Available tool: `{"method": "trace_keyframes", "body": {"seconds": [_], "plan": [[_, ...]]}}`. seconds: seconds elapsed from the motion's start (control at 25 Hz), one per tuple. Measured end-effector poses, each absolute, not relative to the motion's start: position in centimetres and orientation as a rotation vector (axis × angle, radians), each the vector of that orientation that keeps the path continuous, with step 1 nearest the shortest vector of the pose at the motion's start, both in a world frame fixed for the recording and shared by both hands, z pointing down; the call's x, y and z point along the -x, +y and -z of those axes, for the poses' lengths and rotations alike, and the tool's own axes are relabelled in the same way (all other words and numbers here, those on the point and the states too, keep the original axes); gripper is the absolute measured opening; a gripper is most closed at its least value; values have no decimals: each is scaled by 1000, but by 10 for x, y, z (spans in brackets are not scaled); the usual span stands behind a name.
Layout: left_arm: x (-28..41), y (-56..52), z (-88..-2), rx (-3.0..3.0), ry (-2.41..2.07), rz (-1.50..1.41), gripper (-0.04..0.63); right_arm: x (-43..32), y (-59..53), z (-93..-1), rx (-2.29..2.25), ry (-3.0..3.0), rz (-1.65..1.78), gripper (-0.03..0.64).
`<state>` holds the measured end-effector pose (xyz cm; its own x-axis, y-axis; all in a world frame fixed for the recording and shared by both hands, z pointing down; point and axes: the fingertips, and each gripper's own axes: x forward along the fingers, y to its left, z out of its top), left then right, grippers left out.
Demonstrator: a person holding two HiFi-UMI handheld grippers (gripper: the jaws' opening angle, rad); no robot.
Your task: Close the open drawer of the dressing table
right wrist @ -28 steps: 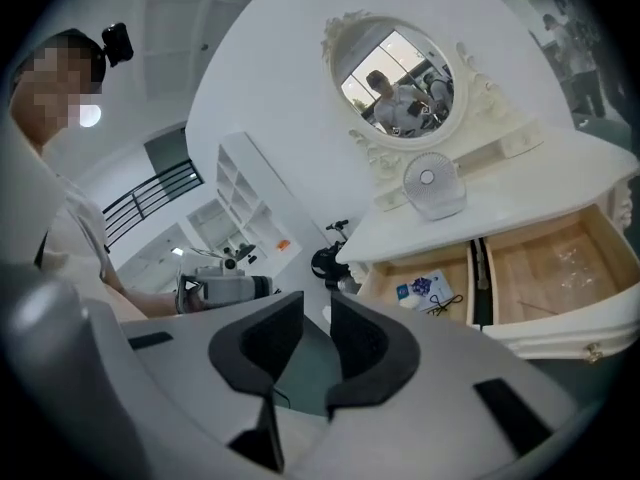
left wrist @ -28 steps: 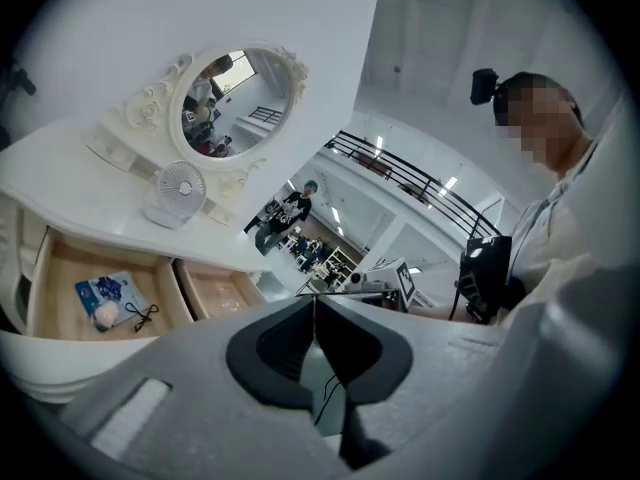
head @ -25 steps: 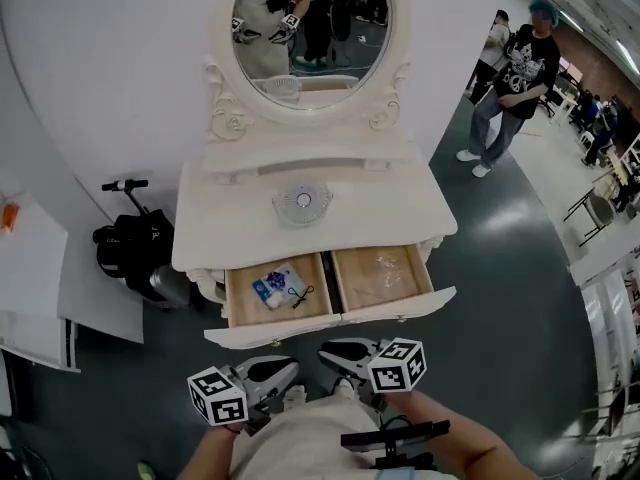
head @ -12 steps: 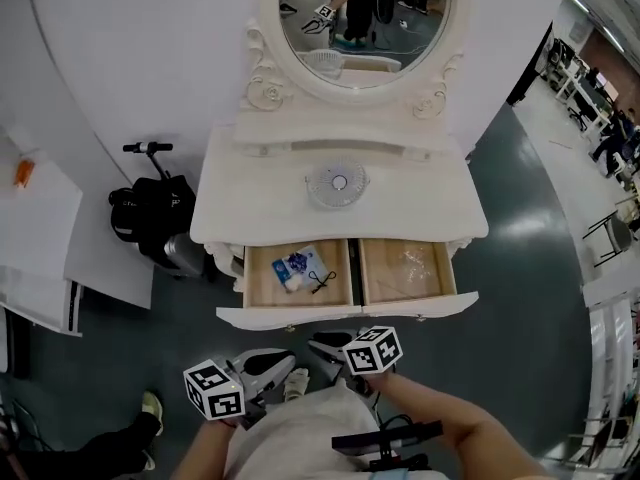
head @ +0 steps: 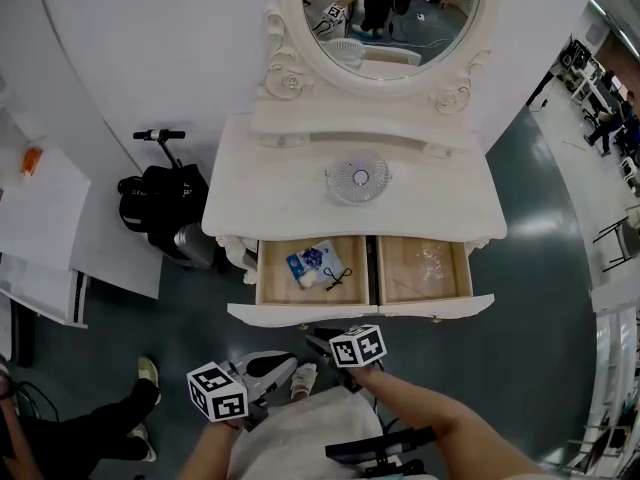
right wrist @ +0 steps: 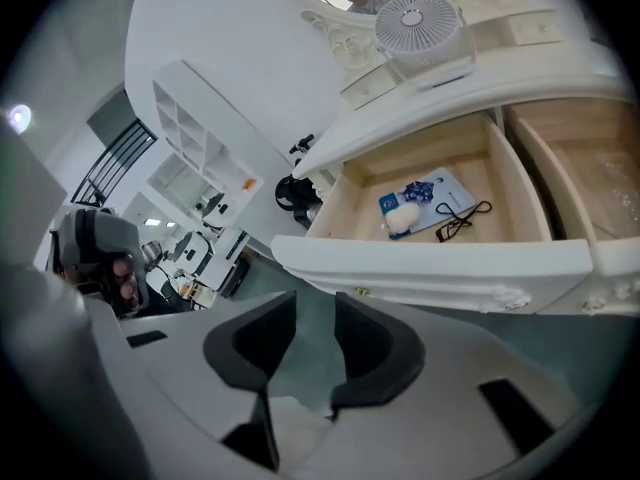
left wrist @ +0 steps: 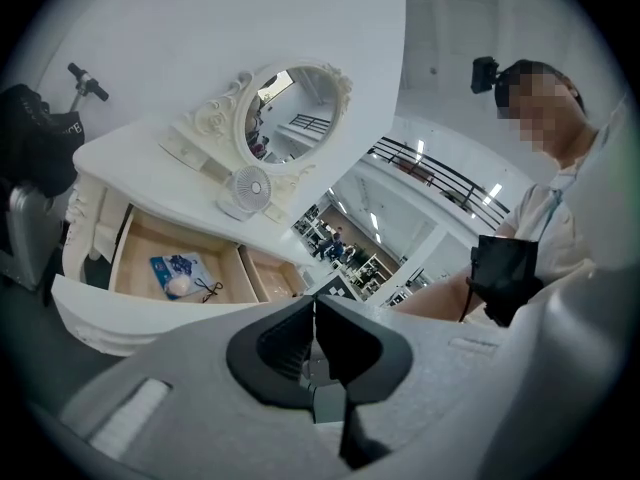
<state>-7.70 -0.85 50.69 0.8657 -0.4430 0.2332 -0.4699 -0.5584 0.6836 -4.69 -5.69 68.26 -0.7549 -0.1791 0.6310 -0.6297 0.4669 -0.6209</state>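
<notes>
The white dressing table (head: 290, 193) stands ahead with its wide drawer (head: 360, 311) pulled out. The drawer's left compartment holds a blue packet (head: 312, 264) and black-framed glasses (right wrist: 462, 218); its right compartment holds a clear bag (head: 432, 264). My right gripper (head: 315, 340) hangs just below the drawer front (right wrist: 440, 273), apart from it. Its jaws have just been opening and stand open, with nothing between them (right wrist: 315, 303). My left gripper (head: 278, 368) is lower and to the left, with its jaws shut on nothing (left wrist: 314, 303).
A small white fan (head: 358, 180) sits on the tabletop under the oval mirror (head: 390, 13). A black bag (head: 160, 203), a scooter handle and a silver canister (head: 195, 243) stand left of the table. A person's legs (head: 115, 423) are at the lower left.
My right gripper has moved up the picture, closer to the drawer front, and its jaws have opened. The left gripper shifted slightly. The table now sits further right and lower; legs appeared at lower left.
</notes>
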Motion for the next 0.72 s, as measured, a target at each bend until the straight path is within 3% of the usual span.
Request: {"method": "trace_keyframes", "body": {"seconds": [0.72], "plan": [[63,-20,-568,-2132,-615,-287,11,58,-72,-749,-732,-2026,-1277,135]]}}
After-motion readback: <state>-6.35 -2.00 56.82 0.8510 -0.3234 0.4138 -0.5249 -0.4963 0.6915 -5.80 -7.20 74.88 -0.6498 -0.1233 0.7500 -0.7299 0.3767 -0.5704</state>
